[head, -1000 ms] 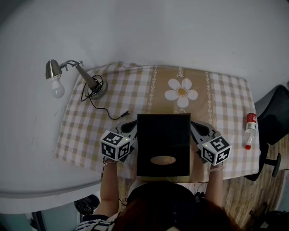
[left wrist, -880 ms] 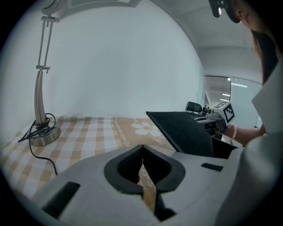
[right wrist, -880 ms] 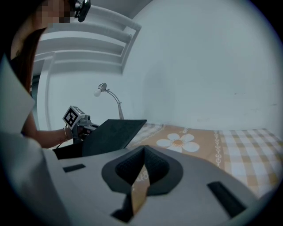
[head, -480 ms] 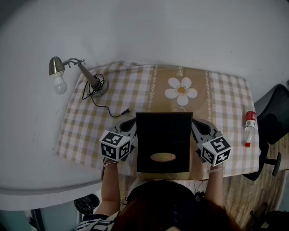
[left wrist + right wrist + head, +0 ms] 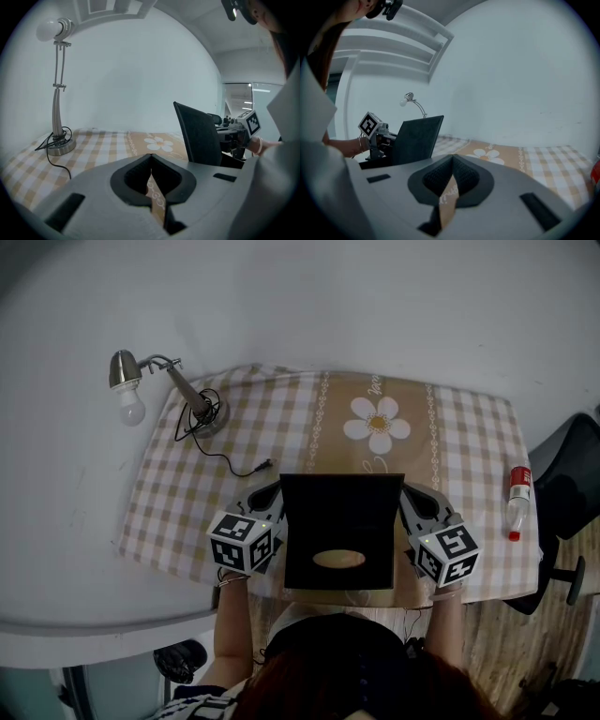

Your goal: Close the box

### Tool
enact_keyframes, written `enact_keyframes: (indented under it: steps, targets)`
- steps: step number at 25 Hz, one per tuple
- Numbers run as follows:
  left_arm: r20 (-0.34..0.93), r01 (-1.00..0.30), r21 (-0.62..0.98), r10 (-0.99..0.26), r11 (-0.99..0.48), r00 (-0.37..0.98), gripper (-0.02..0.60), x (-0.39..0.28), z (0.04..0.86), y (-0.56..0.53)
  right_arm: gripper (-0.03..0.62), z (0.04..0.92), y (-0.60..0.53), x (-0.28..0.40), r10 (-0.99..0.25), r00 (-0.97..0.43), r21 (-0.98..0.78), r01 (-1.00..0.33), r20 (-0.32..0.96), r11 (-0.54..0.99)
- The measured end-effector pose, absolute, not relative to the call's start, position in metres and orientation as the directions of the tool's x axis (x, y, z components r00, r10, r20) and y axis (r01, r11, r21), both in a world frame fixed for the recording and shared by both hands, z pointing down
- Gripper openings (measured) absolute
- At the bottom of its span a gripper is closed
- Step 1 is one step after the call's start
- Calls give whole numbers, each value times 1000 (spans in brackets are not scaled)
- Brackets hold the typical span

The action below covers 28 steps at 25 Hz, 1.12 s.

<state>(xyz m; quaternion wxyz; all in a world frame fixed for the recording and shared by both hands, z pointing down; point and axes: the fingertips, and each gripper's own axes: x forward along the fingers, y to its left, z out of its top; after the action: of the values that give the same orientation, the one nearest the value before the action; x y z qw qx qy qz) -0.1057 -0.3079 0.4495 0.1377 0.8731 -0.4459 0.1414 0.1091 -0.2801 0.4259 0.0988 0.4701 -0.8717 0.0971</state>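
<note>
The box [image 5: 339, 535] is found at the middle of the near edge of the cloth-covered desk [image 5: 469, 437], directly in front of the person. Its black lid [image 5: 199, 136] is raised steeply, close to upright as seen from both gripper views, so the box is judged to be open and the closing not completed. The lid would have to be swung down onto the dark body below it and seated flat. How the lid is hinged cannot be made out.

The left gripper [image 5: 267, 495] is placed just beside the left side of the box and the right gripper [image 5: 417, 495] just beside its right side. In the left gripper view the jaws of the left gripper [image 5: 150, 157] are seen brought together at their tips with nothing held between them; only the cloth is seen through the gap behind. The same is seen of the right gripper [image 5: 452, 159], with the lid [image 5: 417, 138] standing off to its side.

A desk lamp [image 5: 192, 404] stands at the far left corner, and a small bottle [image 5: 517, 502] lies at the right edge
</note>
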Motion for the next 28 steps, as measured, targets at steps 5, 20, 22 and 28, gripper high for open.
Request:
enact_keyframes:
  steps: [5,20,22,28]
  targets:
    - [354,-832,130,-758,-540,548,25,-108,447,-303,17,423,-275,109,-811,-532,-87,-845,244,528]
    - [332,-848,124,-784,-516,525,25,-111,441,-285,17,416,-256,109,-839,-507,-110,-862,198,495]
    - [330,-849,122,-785,-515,524,25,-111,441,-283,17,416,-254,109,-842,-504,-109,-864,195,492]
    - [326,-851,121,-789,-511,520,25,-112,442,-276,17,417,-248,109,-849,-492,-104,-870,191,481]
